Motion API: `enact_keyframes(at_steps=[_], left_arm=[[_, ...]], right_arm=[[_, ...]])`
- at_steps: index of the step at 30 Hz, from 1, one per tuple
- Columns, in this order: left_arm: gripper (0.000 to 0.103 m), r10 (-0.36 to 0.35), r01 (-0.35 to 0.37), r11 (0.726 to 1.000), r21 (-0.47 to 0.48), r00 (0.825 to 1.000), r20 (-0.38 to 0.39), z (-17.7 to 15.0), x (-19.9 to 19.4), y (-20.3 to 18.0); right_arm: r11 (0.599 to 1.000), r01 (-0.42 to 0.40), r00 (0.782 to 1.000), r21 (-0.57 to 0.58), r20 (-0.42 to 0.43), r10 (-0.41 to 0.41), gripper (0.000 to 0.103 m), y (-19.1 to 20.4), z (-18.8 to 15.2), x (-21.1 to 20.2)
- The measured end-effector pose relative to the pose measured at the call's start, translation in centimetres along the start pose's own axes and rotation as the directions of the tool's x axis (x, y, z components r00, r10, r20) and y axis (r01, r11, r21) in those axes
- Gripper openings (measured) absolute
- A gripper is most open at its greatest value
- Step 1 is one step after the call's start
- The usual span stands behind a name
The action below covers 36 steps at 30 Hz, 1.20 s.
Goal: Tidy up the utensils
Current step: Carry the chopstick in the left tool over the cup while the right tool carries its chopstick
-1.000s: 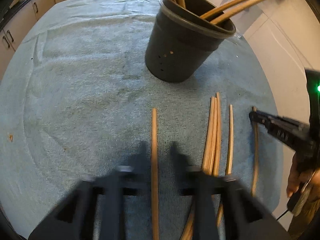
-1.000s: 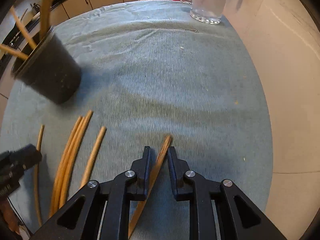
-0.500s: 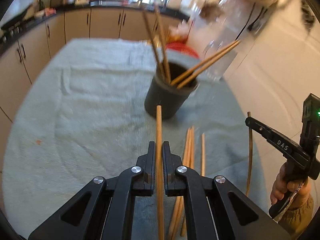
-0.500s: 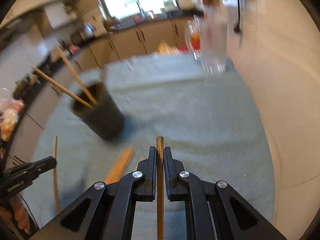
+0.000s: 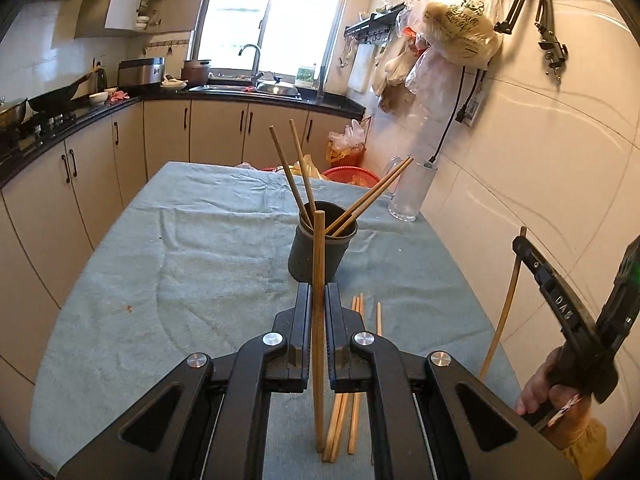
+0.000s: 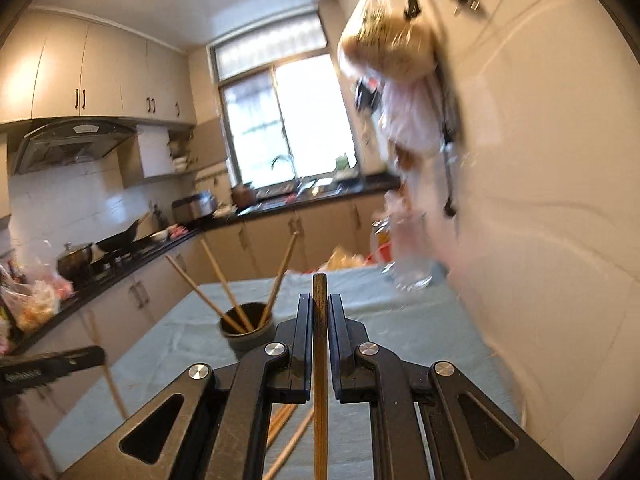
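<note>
One chopstick [image 5: 319, 320] is clamped in the left hand-held gripper [image 5: 319, 300] and another [image 6: 320, 360] in the right hand-held gripper [image 6: 320, 312], near the dark holder [image 5: 320, 252] on the towel-covered surface [image 5: 180, 280]; tipping is risked if its rim is struck.

Chopsticks [image 5: 319, 320] light-brown wood; holder cup [image 5: 320, 252] dark grey; table towel [image 5: 180, 272] pale teal (one small orange speck); grippers' fingers [image 5: 300, 328] black; cabinets [image 5: 216, 132] beige, countertop black.
</note>
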<state>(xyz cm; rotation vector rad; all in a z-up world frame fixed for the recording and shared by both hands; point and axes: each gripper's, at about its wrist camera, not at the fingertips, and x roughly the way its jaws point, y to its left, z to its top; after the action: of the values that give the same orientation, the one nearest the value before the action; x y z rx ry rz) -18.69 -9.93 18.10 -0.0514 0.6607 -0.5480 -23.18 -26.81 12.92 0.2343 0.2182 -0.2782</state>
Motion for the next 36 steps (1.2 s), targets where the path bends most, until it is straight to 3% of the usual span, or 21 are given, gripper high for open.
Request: enact_keyframes(at_steps=[7,11,16,25,31,36], left_arm=[[0.006,0.003,-0.003,1.000,0.010,1.000,0.012,-0.5,-0.7,-0.4],[0.006,0.005,-0.005,1.000,0.012,1.000,0.014,-0.7,-0.7,-0.3],[0.006,-0.005,0.005,1.000,0.007,1.000,0.014,-0.7,-1.1,-0.3],[0.006,0.003,-0.006,0.999,0.053,0.999,0.047,-1.4,-2.8,-1.2],[0.006,-0.024,0.020,0.997,0.074,0.998,0.055,-1.7,-4.1,-1.8],[0.006,-0.052,0.049,0.997,0.062,0.997,0.059,-1.6,-4.8,-1.7]], right_arm=[[0.992,0.121,0.983,-0.017,0.142,-0.118,0.007,0.4,-1.9,-1.2],[0.985,0.161,0.972,-0.064,0.181,-0.147,0.007,0.7,-2.7,-2.1],[0.988,0.118,0.987,-0.095,0.122,-0.106,0.008,1.0,-1.6,-4.1],[0.968,0.008,1.000,-0.249,-0.012,-0.012,0.009,2.4,-0.4,-6.8],[0.971,-0.064,0.996,-0.228,-0.073,0.049,0.008,2.4,0.0,-7.2],[0.980,-0.080,0.993,-0.184,-0.096,0.063,0.008,1.8,0.4,-6.9]])
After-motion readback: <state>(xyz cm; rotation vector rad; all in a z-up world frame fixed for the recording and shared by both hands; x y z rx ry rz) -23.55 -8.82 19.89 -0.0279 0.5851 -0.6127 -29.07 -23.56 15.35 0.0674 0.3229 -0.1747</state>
